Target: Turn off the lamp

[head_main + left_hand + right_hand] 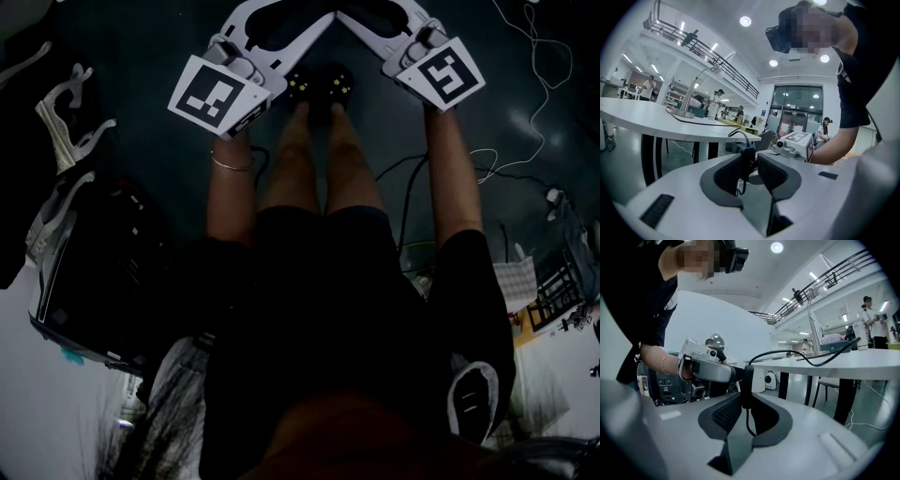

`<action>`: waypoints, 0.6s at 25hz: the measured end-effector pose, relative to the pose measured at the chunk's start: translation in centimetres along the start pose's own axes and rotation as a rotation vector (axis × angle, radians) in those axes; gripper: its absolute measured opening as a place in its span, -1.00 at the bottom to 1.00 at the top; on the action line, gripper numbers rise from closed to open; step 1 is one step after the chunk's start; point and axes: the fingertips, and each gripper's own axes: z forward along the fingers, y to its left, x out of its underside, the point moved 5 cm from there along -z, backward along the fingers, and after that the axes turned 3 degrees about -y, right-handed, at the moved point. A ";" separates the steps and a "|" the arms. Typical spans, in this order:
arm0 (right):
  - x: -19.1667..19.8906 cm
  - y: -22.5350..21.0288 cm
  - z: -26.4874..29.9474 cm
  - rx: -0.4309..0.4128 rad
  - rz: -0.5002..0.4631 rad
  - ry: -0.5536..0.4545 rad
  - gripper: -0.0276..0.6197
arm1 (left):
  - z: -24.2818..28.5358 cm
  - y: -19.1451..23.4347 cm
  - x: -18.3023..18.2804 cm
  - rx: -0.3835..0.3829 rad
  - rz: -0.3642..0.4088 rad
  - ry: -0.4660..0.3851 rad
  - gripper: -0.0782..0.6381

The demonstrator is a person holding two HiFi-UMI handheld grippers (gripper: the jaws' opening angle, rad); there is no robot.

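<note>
A black in-line cord switch [746, 159] sits between the pads of my left gripper [752, 166], which is shut on it. My right gripper [749, 397] comes from the opposite side and is shut on the same switch [747, 380]. The black cord [787, 353] runs from the switch up onto a white table. There the desk lamp [813, 296] stands on a thin pole; in the left gripper view the lamp [696, 79] is at the table's far end. In the head view both grippers, left [300, 23] and right [370, 19], meet tip to tip above the person's shoes [319, 86].
The white table [670, 124] curves along the left gripper view, with a chair [766, 140] behind it. A black equipment case [94, 272] and white hangers [66, 122] lie at the head view's left. Loose cables [534, 66] trail over the dark floor. People stand in the background.
</note>
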 end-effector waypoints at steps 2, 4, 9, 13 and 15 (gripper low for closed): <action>0.0 -0.1 0.0 0.001 0.002 0.000 -0.72 | 0.1 0.0 0.2 0.000 -0.005 0.003 -0.52; 0.0 0.0 0.1 -0.001 0.000 0.000 -0.73 | 0.2 -0.1 0.3 0.008 -0.002 0.007 -0.52; 0.0 0.0 0.0 0.000 0.001 -0.001 -0.73 | 0.3 0.0 0.2 -0.001 -0.004 0.008 -0.52; 0.2 0.2 0.0 -0.004 -0.010 0.009 -0.73 | 0.4 0.3 0.2 -0.025 -0.016 0.026 -0.52; 0.3 0.3 0.1 -0.007 -0.010 0.013 -0.73 | 0.4 0.3 0.2 -0.032 -0.021 0.029 -0.52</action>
